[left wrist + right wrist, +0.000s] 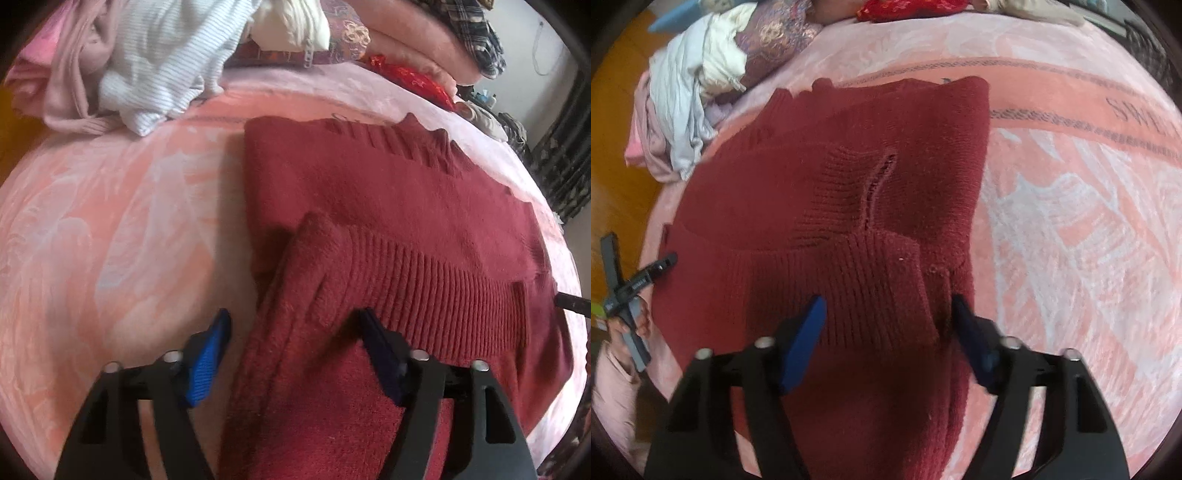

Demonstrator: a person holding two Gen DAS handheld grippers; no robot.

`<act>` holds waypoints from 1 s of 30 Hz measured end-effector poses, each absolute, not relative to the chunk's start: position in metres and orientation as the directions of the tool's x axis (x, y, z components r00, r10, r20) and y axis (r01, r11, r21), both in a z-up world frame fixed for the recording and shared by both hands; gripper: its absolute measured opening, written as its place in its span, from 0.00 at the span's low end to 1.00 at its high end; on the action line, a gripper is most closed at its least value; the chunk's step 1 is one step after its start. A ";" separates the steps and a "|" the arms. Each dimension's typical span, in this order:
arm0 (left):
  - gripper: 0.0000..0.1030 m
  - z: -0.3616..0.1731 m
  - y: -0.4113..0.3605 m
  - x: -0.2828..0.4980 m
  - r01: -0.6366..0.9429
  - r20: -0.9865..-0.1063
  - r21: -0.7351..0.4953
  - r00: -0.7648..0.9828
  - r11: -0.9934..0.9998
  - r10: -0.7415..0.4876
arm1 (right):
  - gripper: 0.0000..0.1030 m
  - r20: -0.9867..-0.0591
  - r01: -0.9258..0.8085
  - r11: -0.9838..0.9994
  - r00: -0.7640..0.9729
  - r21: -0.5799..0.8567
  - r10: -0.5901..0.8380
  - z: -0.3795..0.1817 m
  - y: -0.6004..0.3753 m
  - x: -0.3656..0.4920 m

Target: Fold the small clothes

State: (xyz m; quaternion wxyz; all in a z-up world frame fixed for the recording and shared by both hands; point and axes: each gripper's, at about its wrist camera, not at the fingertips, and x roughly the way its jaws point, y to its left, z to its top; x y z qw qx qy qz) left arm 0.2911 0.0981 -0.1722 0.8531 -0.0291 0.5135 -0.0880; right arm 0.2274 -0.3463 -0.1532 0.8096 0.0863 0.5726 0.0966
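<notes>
Red knit sweater (388, 206) spread on the pink blanket (110, 229), folded ribbed hem between the spread, empty fingers of the right gripper (888, 314), left gripper (293, 325) likewise agape over its near edge

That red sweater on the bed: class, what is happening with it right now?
A person holding a gripper in each hand is folding a dark red knit sweater spread on a pink blanket. Part of it is already folded over, ribbed band on top. The left gripper and right gripper both hover over the near edge, jaws open, gripping nothing. A pile of unfolded clothes waits at the far side.
</notes>
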 end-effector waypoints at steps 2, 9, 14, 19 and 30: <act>0.41 -0.172 0.093 0.288 0.139 -0.871 -0.140 0.454 0.980 -0.189 | 0.19 -0.911 -0.079 0.962 0.310 0.260 0.272 -0.156 -0.343 0.226; 0.15 -0.155 0.088 0.272 0.205 -0.846 -0.150 0.480 0.967 -0.232 | 0.06 -0.826 -0.165 0.903 0.364 0.397 0.430 -0.119 -0.353 0.206; 0.15 -0.138 0.101 0.257 0.194 -0.808 -0.224 0.512 0.955 -0.293 | 0.05 -0.786 -0.180 0.878 0.392 0.444 0.478 -0.101 -0.364 0.196; 0.15 -0.132 0.101 0.235 0.219 -0.788 -0.226 0.532 0.949 -0.310 | 0.05 -0.803 -0.165 0.885 0.375 0.435 0.464 -0.111 -0.362 0.196; 0.21 -0.147 0.110 0.235 0.072 -0.851 -0.188 0.485 0.980 -0.199 | 0.05 -0.798 -0.132 0.877 0.369 0.461 0.476 -0.124 -0.363 0.195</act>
